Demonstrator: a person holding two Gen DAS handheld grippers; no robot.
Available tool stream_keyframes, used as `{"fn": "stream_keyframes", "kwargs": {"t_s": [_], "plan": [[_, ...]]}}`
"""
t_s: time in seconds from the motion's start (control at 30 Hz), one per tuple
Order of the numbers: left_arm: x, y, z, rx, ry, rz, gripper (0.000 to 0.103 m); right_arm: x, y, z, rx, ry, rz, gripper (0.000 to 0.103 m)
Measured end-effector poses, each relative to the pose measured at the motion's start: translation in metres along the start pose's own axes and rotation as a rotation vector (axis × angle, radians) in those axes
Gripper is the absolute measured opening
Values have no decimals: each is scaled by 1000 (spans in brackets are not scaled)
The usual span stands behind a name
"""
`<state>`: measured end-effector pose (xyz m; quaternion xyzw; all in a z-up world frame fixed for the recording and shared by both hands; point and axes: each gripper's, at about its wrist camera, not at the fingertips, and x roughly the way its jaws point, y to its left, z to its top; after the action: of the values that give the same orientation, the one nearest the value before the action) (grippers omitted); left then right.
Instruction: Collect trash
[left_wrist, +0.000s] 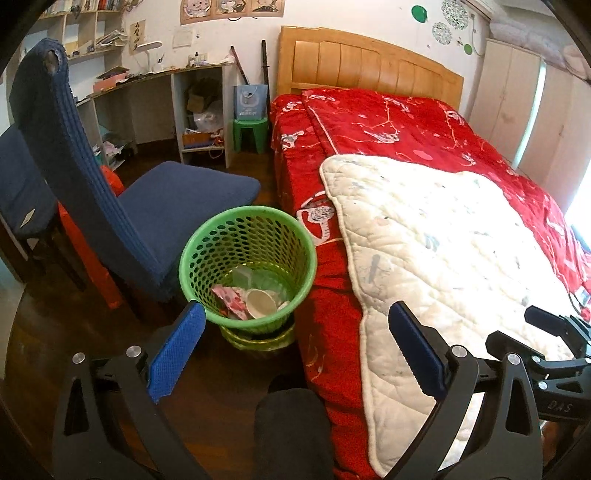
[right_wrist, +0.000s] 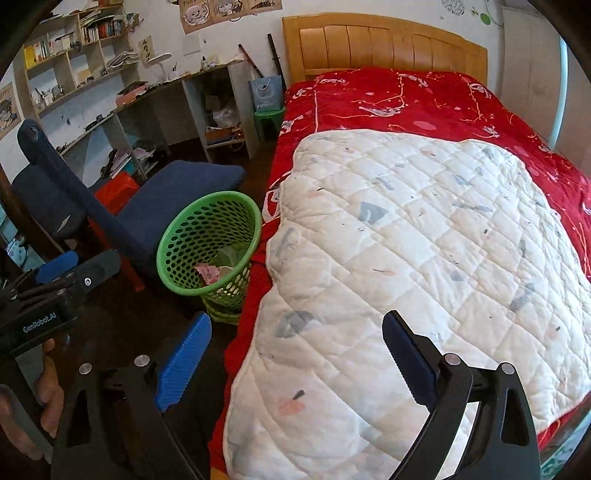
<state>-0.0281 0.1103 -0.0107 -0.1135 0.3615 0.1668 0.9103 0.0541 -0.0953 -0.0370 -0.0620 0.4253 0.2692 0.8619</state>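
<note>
Nearest the lens in the left wrist view, the left claw (left_wrist: 295, 350) is spread wide with nothing between its 2 blue pads, held above the dark wood floor (left_wrist: 221, 387) and the edge of the bed (left_wrist: 332, 350). The right claw (right_wrist: 295, 362) is likewise wide apart and holds nothing, over the white quilt (right_wrist: 406, 258) that lies on the red bedspread (right_wrist: 406, 99). The green basket (left_wrist: 248, 266) stands on the floor, touching or just beside the bed's side, with a blue chair (left_wrist: 147, 221) on its other side. Inside the basket lie the collected trash pieces: a white cup (left_wrist: 261, 303), a pink patterned wrapper (left_wrist: 231, 299) and a clear plastic container (left_wrist: 245, 277). A cluttered tabletop (left_wrist: 147, 77) runs along the far wall.
</note>
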Motion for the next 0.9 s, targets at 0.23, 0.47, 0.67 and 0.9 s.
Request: {"fn": "stream_keyframes", "kwargs": {"t_s": [0.23,0.47,0.67,0.9], "plan": [[-10,-7,-2,16,-23,20,98,-10,-4,-6,9,-19,-6,91],[-12,-10,-4,-3,-19,-2,98,-17,-8,-11,15,-31,-18,91],[-15,-18,-7,16,-32,25,98,-19,-11,-15,25,-31,-20,91],[-18,-22,-7,27,-35,30,98,-22,-12,-17,29,-34,-22,91]]}}
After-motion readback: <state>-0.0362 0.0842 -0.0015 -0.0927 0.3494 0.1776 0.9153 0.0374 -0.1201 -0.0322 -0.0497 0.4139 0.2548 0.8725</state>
